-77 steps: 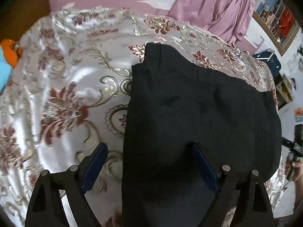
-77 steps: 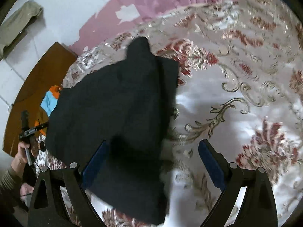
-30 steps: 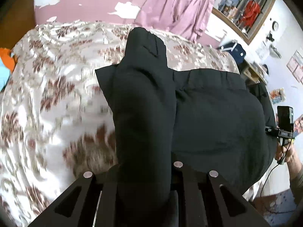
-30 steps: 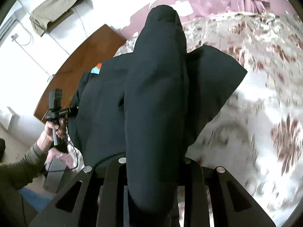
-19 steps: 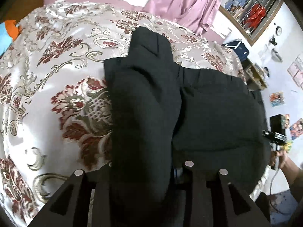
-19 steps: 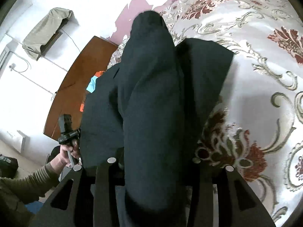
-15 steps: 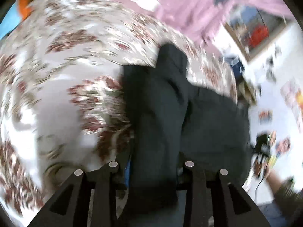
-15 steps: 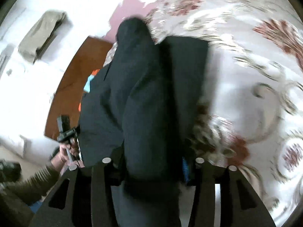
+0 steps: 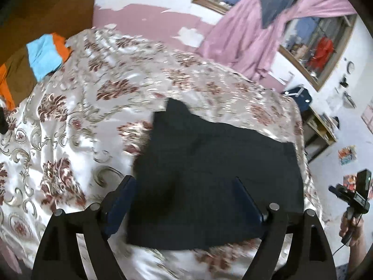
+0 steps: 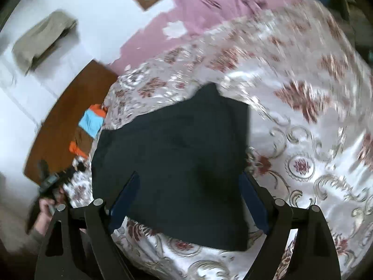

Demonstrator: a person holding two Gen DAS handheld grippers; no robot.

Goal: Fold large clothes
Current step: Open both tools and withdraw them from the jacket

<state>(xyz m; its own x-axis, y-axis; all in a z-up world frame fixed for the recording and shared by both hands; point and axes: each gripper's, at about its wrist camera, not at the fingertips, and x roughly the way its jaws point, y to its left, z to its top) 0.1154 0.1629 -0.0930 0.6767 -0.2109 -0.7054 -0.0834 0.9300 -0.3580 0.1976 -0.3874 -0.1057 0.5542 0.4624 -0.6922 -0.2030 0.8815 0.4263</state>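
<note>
Fold step looks just laid — black garment (image 9: 216, 175) lies flat in a folded block on the floral bedspread (image 9: 70, 140). Left gripper (image 9: 184, 200) and right gripper (image 10: 188, 193) hover above it, fingers wide, holding nothing. Next move likely needs a fresh edge grasp for another fold.

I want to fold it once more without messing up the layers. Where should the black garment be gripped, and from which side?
Probably by the two near corners of the black garment, one per gripper, coming in low from the near edge. It lies flat in a rough rectangle on the floral bedspread, and the left gripper and right gripper, jaws open, already straddle that edge.
</note>
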